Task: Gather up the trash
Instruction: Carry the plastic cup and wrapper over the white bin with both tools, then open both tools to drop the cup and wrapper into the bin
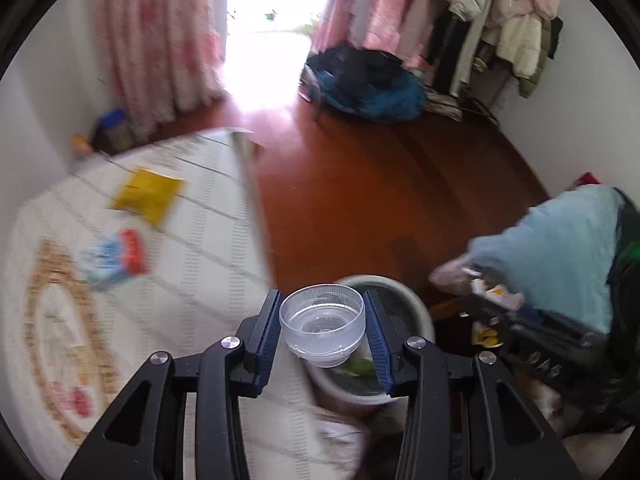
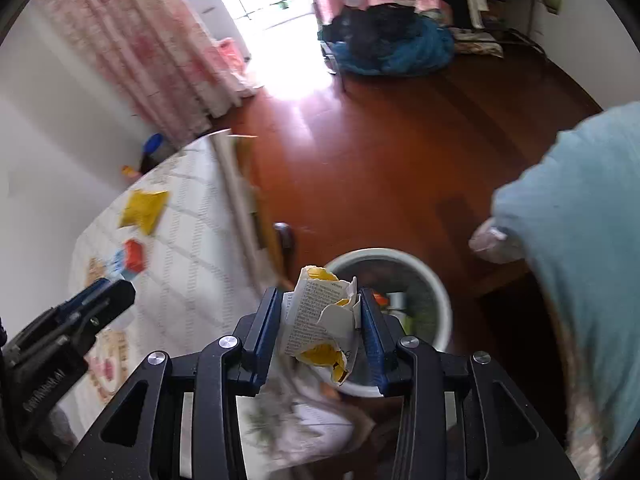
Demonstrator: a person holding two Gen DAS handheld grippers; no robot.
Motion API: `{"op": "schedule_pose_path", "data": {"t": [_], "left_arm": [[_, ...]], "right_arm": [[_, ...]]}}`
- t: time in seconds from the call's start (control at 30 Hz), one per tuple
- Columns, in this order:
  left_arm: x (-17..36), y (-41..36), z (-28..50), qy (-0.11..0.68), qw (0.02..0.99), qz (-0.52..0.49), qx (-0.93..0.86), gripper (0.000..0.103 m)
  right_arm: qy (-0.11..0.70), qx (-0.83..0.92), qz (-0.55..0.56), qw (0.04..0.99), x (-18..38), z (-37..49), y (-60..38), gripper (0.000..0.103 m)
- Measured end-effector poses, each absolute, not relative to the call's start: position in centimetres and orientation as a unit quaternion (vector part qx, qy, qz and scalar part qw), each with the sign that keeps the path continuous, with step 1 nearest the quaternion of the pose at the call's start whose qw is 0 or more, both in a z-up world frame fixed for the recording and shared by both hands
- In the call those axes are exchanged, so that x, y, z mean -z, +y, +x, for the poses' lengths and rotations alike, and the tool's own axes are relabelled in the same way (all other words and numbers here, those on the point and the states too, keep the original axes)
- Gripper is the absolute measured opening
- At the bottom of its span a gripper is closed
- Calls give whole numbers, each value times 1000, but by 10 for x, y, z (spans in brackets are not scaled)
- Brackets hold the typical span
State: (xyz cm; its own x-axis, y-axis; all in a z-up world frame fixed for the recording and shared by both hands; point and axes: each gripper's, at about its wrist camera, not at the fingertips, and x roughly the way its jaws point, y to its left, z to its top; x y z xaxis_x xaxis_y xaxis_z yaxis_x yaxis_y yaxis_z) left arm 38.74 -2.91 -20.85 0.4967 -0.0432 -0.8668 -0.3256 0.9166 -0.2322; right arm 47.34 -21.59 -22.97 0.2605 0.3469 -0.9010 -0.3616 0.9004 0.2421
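My left gripper [image 1: 323, 322] is shut on a clear plastic cup [image 1: 322, 324] and holds it above the near-left rim of a white trash bin [image 1: 420, 312] on the floor. My right gripper [image 2: 320, 320] is shut on a crumpled white and yellow wrapper [image 2: 320, 316] and holds it over the left rim of the same bin [image 2: 440, 300]. The bin holds some trash. On the table lie a yellow packet [image 1: 148, 194] and a blue and red wrapper [image 1: 114, 256]; both also show in the right wrist view, the packet [image 2: 143, 210] and the wrapper [image 2: 130, 258].
The table with a white patterned cloth [image 1: 192, 280] fills the left. Red wooden floor [image 1: 380, 184] lies beyond the bin. A pile of dark and blue cloth [image 1: 368, 80] and a coat rack [image 1: 500, 28] stand at the back. A light-blue sleeve [image 2: 580, 220] is on the right.
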Motion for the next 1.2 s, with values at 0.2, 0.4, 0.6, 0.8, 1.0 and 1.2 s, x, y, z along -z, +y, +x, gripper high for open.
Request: {"op": "schedule_pose_path", "data": {"t": [0.2, 0.4, 0.6, 0.8, 1.0, 1.2], "left_arm": [[257, -48, 450, 545, 804, -239, -22, 37], [298, -62, 480, 589, 768, -253, -5, 37], [316, -57, 481, 610, 741, -281, -7, 76], [305, -46, 471, 602, 754, -261, -34, 93], [282, -49, 452, 586, 779, -213, -61, 97], [256, -37, 421, 562, 800, -179, -111, 97]], "right_arm": [[603, -190, -2, 775, 279, 509, -254, 41], [636, -178, 4, 751, 329, 529, -268, 41], [653, -172, 9, 738, 359, 537, -267, 49], [660, -157, -1, 735, 367, 536, -265, 92], [649, -142, -32, 746, 352, 523, -262, 103], [635, -142, -42, 758, 326, 508, -251, 103]]}}
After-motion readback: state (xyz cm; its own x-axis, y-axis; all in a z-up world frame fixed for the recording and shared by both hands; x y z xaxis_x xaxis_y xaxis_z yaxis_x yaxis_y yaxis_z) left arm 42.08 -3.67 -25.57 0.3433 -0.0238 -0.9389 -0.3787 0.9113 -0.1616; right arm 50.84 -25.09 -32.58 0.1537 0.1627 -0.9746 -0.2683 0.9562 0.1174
